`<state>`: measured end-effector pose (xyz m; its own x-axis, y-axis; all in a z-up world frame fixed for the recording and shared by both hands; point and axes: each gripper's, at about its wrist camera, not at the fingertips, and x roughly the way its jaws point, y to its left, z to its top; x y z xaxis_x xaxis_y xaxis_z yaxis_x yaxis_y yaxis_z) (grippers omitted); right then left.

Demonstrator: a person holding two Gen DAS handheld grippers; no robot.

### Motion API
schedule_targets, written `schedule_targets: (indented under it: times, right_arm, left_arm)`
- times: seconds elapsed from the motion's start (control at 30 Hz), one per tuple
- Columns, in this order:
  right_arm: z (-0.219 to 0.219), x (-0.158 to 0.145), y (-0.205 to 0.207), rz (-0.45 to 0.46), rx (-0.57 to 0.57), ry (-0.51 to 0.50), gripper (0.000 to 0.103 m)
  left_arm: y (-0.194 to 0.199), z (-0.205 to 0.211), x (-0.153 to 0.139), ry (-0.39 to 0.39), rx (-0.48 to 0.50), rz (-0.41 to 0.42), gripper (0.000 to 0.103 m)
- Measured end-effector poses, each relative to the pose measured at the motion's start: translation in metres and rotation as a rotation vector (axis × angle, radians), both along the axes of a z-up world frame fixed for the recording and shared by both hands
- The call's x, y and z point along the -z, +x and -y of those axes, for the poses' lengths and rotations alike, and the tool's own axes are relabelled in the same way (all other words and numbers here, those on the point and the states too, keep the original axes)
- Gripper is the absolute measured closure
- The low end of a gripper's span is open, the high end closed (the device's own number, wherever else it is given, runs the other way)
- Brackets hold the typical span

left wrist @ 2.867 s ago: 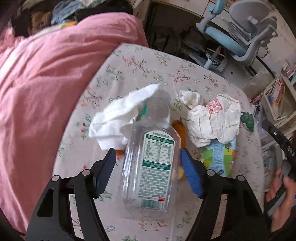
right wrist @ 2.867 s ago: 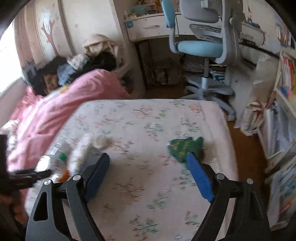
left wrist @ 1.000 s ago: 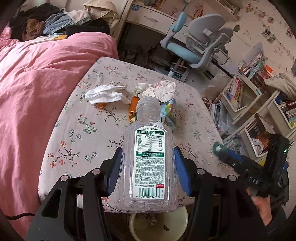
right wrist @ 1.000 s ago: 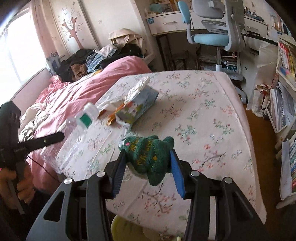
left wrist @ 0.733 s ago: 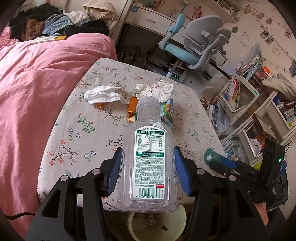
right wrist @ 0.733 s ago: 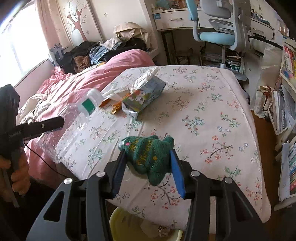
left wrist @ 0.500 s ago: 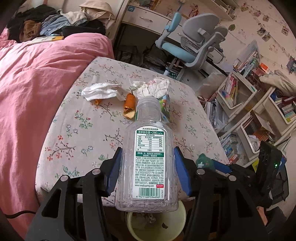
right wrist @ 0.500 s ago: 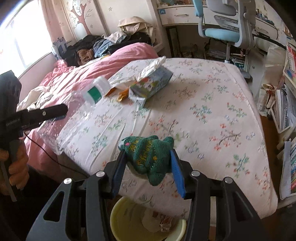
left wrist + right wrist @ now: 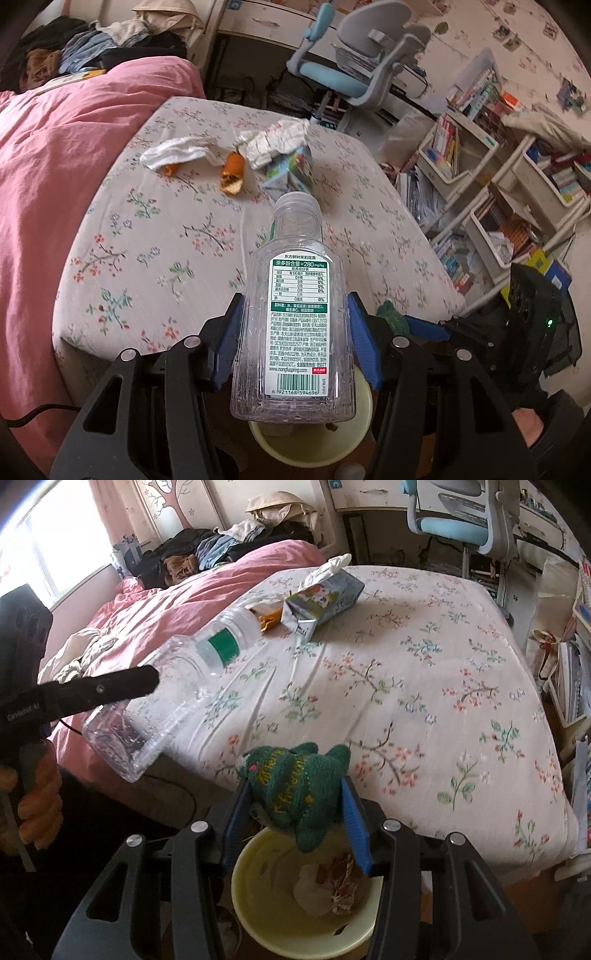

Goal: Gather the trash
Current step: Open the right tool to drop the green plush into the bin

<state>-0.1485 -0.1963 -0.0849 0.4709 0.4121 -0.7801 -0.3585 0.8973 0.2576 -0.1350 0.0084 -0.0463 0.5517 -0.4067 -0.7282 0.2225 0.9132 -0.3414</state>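
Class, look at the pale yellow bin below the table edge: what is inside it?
Inside the yellow bin lies crumpled paper trash. The green knitted item and right gripper cover its far side.

The clear bottle [image 9: 293,332] carries a white-and-green label reading "280mg/kg", barcode number "6 921168 594696" and a web address too small to make out. Yellow stitching on the green knitted piece [image 9: 295,790] seems to read "Merry Christmas".
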Motion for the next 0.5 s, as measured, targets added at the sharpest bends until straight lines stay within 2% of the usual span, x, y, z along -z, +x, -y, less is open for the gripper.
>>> schedule_targets:
  times: [0.17, 0.23, 0.3, 0.37, 0.43, 0.5]
  right_arm:
    - [-0.004, 0.004, -0.014, -0.034, -0.019, -0.008, 0.055]
    - [-0.007, 0.01, -0.019, -0.075, -0.042, -0.016, 0.053]
    - [-0.009, 0.014, -0.026, -0.092, -0.051, -0.04, 0.051]
    - [-0.007, 0.012, -0.029, -0.088, -0.041, -0.042, 0.046]
    - [-0.001, 0.009, -0.03, -0.078, -0.007, -0.029, 0.034]
    - [0.008, 0.01, -0.029, -0.088, 0.031, -0.005, 0.034]
  left_arm:
    - [-0.013, 0.008, 0.008, 0.025, 0.045, -0.022, 0.05]
    - [-0.018, 0.013, 0.013, 0.038, 0.07, -0.041, 0.05]
    - [-0.025, 0.023, 0.02, 0.058, 0.13, -0.074, 0.05]
    - [-0.031, 0.033, 0.025, 0.089, 0.179, -0.094, 0.049]
    - [-0.034, 0.037, 0.028, 0.109, 0.203, -0.106, 0.049]
    - [-0.034, 0.037, 0.029, 0.103, 0.202, -0.112, 0.049]
